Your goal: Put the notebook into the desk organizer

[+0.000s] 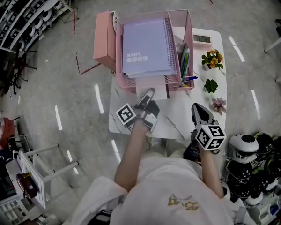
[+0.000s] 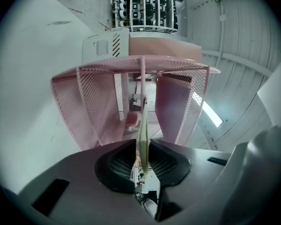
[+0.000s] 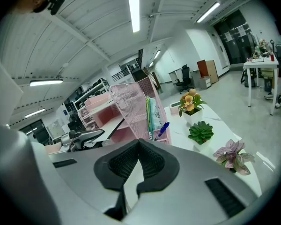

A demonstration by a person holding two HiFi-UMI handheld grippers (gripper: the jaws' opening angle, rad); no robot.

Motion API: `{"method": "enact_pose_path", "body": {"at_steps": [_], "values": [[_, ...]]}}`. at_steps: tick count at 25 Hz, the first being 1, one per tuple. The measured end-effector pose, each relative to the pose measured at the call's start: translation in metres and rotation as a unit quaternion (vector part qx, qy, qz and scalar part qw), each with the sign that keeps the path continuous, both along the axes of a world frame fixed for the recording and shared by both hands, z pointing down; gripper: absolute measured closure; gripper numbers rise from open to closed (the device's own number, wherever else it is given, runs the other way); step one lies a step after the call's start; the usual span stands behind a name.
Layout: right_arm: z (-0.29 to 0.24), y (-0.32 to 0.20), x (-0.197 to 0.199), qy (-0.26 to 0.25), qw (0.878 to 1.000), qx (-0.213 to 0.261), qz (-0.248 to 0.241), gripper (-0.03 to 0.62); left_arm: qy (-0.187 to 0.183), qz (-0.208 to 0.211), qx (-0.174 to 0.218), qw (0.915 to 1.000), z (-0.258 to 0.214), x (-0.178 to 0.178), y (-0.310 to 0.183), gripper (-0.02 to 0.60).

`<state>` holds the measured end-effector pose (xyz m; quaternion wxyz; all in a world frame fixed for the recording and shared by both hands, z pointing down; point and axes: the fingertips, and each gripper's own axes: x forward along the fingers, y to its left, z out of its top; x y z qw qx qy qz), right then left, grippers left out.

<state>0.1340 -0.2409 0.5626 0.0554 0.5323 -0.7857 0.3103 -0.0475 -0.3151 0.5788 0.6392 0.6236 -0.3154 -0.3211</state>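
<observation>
A pink mesh desk organizer [image 1: 189, 36] stands on the white table [image 1: 178, 121]. A lavender spiral notebook [image 1: 145, 46] lies flat on its top tray. A second, pale notebook [image 1: 152, 86] sticks out of the lower tray toward me. My left gripper [image 1: 149, 93] is at its near edge. In the left gripper view the notebook [image 2: 143, 125] shows edge-on between the jaws of the left gripper [image 2: 143, 146]; the pads stand just off it, open. The organizer's mesh [image 2: 84, 97] is straight ahead. My right gripper [image 1: 196, 108] [image 3: 139, 144] hovers over the table's right front, shut and empty.
Pens [image 1: 184, 62] stand in the organizer's right compartment. A small clock [image 1: 201, 39] and three potted plants [image 1: 212, 59] [image 1: 210, 85] [image 1: 218, 104] line the table's right side. A pink box [image 1: 103, 34] adjoins the organizer's left. Black-and-white helmets [image 1: 253, 158] are stacked at the lower right.
</observation>
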Motion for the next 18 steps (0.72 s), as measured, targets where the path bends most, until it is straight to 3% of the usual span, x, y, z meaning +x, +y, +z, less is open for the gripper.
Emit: {"method": "enact_pose_path", "body": {"at_steps": [12, 15, 18], "values": [[0.002, 0.002, 0.000, 0.001, 1.000, 0.000, -0.001, 0.582, -0.025, -0.006, -0.005, 0.9997, 0.013, -0.008, -0.017, 0.413], [-0.001, 0.004, -0.001, 0.001, 1.000, 0.004, 0.000, 0.582, -0.045, 0.001, -0.013, 0.9989, 0.019, -0.011, -0.013, 0.345], [-0.005, 0.007, -0.002, 0.000, 1.000, 0.008, 0.002, 0.582, -0.050, 0.006, 0.009, 0.9987, 0.005, -0.008, -0.007, 0.282]]}}
